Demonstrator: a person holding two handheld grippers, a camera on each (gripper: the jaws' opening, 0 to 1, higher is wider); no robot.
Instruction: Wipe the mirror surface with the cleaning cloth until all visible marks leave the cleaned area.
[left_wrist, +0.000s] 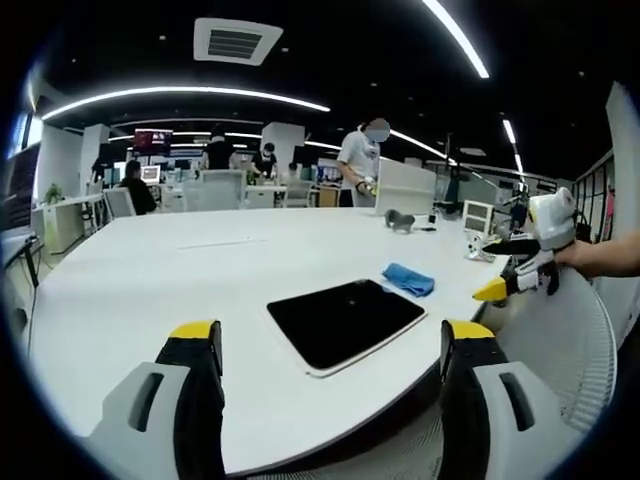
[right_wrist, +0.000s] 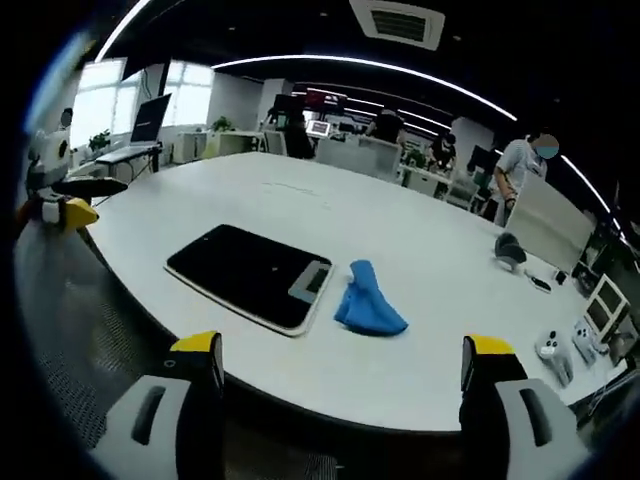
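A dark rectangular mirror (left_wrist: 345, 320) (right_wrist: 250, 273) with a pale rim lies flat near the front edge of the big white table (left_wrist: 170, 280) (right_wrist: 420, 250). A crumpled blue cloth (left_wrist: 408, 279) (right_wrist: 368, 303) rests on the table right beside one short end of the mirror. My left gripper (left_wrist: 333, 350) is open over the table edge, short of the mirror, holding nothing. My right gripper (right_wrist: 345, 365) is open too, hovering off the table edge in front of the cloth and mirror. In the left gripper view the right gripper (left_wrist: 520, 275) comes in from the right, held by a hand.
Small items sit on the far part of the table: a grey object (left_wrist: 400, 220) (right_wrist: 510, 248) and white devices (right_wrist: 565, 350). A person (left_wrist: 358, 165) stands beyond the table; others sit at desks behind. A mesh chair back (left_wrist: 560, 350) is at the right.
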